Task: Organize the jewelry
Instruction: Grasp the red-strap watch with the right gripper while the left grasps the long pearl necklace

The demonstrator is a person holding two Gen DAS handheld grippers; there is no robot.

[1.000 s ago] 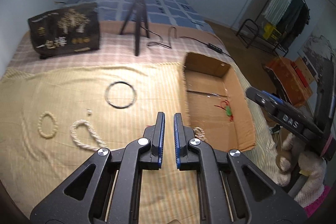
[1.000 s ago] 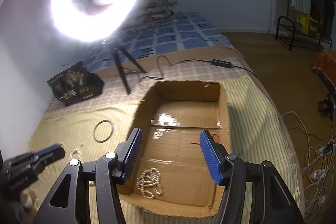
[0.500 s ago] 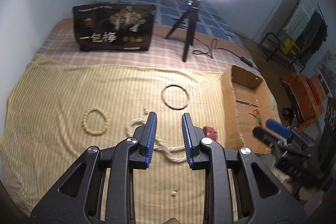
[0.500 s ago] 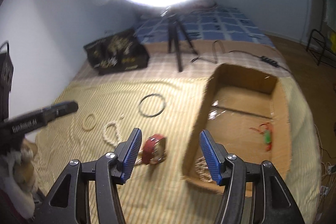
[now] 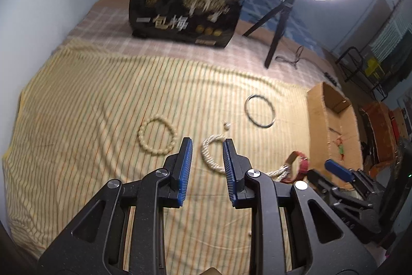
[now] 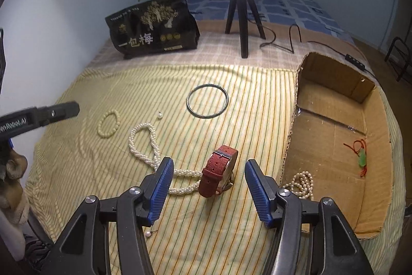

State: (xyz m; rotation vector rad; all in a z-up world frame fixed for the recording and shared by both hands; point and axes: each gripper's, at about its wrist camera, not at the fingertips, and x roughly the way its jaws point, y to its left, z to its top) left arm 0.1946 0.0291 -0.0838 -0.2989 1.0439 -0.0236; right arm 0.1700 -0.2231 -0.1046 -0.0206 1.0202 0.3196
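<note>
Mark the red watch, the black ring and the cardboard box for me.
red watch [image 6: 219, 169]: right wrist view, on the strap's middle.
black ring [image 6: 207, 100]: right wrist view, on its thin far rim.
cardboard box [image 6: 332, 74]: right wrist view, on its far wall.

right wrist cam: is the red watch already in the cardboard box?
No, the red-strap watch sits on the striped cloth outside the cardboard box, between the open fingers of the right gripper.

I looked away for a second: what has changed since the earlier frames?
The right gripper swung left from over the cardboard box to straddle the red watch, jaws open. The left gripper opened wider over the pearl necklace. The jewelry lies unmoved.
</note>
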